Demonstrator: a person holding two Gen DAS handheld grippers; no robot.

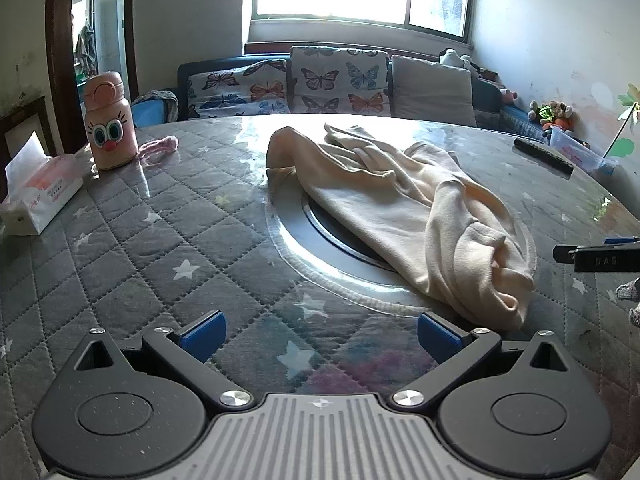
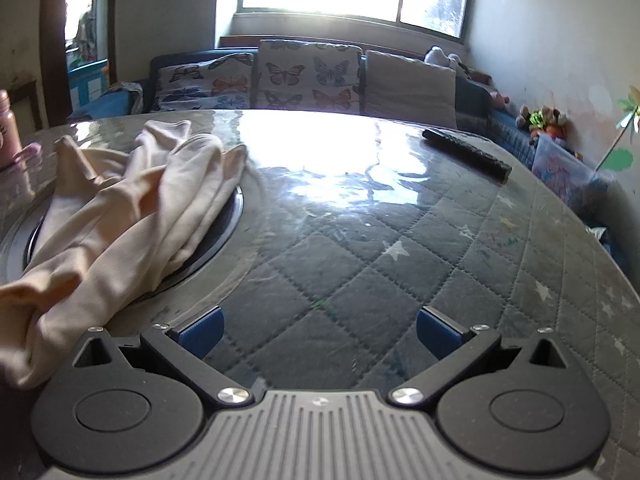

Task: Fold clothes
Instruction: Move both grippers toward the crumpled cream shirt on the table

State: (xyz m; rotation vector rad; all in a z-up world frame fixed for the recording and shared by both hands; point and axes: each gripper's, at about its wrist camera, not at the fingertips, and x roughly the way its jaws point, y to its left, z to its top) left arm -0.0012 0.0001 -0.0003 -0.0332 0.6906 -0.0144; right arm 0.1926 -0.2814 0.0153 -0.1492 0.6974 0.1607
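Note:
A crumpled cream garment (image 1: pixel 404 204) lies in a heap on the round table, over the metal ring at its middle. It also shows at the left of the right wrist view (image 2: pixel 120 224). My left gripper (image 1: pixel 320 336) is open and empty, low over the table, with the garment's near end just ahead to its right. My right gripper (image 2: pixel 320 334) is open and empty over bare quilted cover, the garment to its left. The right gripper's tip shows at the right edge of the left wrist view (image 1: pixel 596 258).
The table has a grey quilted star-print cover (image 1: pixel 160 248) under a clear sheet. A pink bottle (image 1: pixel 107 122), a tissue pack (image 1: pixel 38 192) and a pink band (image 1: pixel 160 148) are at the left. A black remote (image 2: pixel 466 154) lies far right. A sofa with butterfly cushions (image 1: pixel 336 80) stands behind.

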